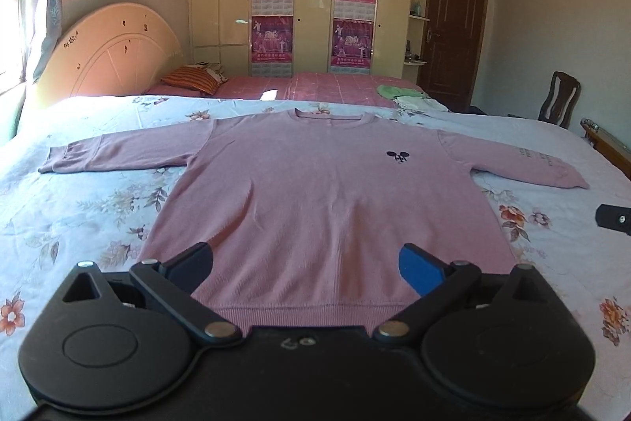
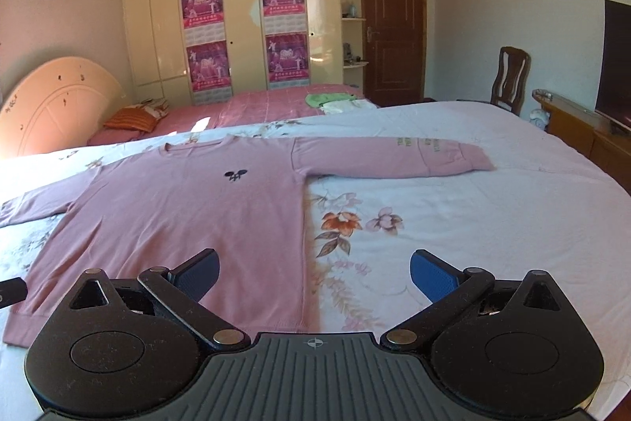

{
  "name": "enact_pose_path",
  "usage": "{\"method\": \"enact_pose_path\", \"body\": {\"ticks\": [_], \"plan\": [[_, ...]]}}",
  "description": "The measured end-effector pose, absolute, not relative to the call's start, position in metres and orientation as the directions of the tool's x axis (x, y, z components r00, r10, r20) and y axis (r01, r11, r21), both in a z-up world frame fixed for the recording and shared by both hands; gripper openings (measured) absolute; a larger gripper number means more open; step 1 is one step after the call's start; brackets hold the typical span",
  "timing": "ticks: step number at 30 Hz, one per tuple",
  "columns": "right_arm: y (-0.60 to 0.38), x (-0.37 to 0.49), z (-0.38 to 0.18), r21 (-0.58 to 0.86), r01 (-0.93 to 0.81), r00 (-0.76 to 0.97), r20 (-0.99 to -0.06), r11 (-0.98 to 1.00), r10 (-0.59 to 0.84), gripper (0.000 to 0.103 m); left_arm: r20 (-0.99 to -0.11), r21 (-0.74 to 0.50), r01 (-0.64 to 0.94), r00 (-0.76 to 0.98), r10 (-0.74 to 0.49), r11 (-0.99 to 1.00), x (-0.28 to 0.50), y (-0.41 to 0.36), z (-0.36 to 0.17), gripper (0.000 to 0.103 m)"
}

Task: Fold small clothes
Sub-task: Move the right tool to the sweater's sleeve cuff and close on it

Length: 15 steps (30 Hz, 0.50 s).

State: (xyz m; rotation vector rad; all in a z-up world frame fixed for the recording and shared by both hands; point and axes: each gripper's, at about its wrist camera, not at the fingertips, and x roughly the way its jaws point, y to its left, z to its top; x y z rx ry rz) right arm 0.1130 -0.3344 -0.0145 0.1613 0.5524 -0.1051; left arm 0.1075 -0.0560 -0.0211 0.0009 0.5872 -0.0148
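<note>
A pink long-sleeved sweater [image 1: 311, 192] lies flat and face up on the floral bedsheet [image 1: 86, 208], both sleeves spread out, a small dark logo on its chest. My left gripper [image 1: 305, 269] is open and empty, just above the sweater's bottom hem. In the right wrist view the sweater [image 2: 189, 208] lies to the left, its right sleeve [image 2: 394, 154] stretched across the middle. My right gripper [image 2: 314, 277] is open and empty above the sweater's lower right edge. The right gripper's tip [image 1: 613, 219] shows at the right edge of the left wrist view.
A second bed [image 1: 315, 85] with a pink cover stands behind, with an orange pillow [image 1: 189, 81] and a pile of green and white clothes [image 1: 406, 95]. A wardrobe and brown door [image 2: 390, 26] are at the back. A chair [image 2: 508, 77], a low cabinet and a TV [image 2: 617, 62] stand at the right.
</note>
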Motion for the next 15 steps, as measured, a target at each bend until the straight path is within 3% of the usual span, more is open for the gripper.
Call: {"method": "enact_pose_path", "body": {"ticks": [2,3,4,6,7,9,12,15], "plan": [[-0.35,0.132,-0.014,0.117,0.153,0.852,-0.519,0.981,-0.071,0.097,-0.545,0.011,0.013,0.838,-0.005,1.0,0.129,-0.064,-0.02,0.089],[-0.359,0.142,-0.014,0.116,0.168,0.848,-0.523,0.979,-0.084,0.069,-0.547,0.016,0.011,0.837,-0.001,1.0,0.138,-0.067,-0.019,0.077],[-0.369,0.154,-0.015,0.121,0.192,0.842,-0.53,0.974,-0.1,0.054,-0.549,0.018,0.012,0.836,0.0,1.0,0.152,-0.071,-0.019,0.072],[-0.389,0.172,-0.017,0.144,0.211,0.842,-0.529,0.967,-0.105,0.055,-0.558,0.023,0.009,0.83,0.005,1.0,0.171,-0.077,-0.018,0.076],[-0.399,0.181,-0.016,0.149,0.225,0.844,-0.524,0.963,-0.116,0.055,-0.563,0.02,0.006,0.826,0.006,1.0,0.182,-0.081,-0.018,0.085],[-0.42,0.197,-0.017,0.165,0.249,0.847,-0.515,0.954,-0.132,0.055,-0.556,0.023,-0.006,0.831,0.017,1.0,0.198,-0.088,-0.02,0.093],[-0.452,0.223,-0.023,0.202,0.278,0.844,-0.518,0.939,-0.139,0.055,-0.585,0.054,0.033,0.811,0.005,0.998,0.225,-0.1,-0.037,0.094],[-0.491,0.253,-0.039,0.231,0.323,0.824,-0.545,0.918,-0.153,0.055,-0.678,0.078,0.025,0.734,0.035,0.997,0.251,-0.106,-0.06,0.083]]}}
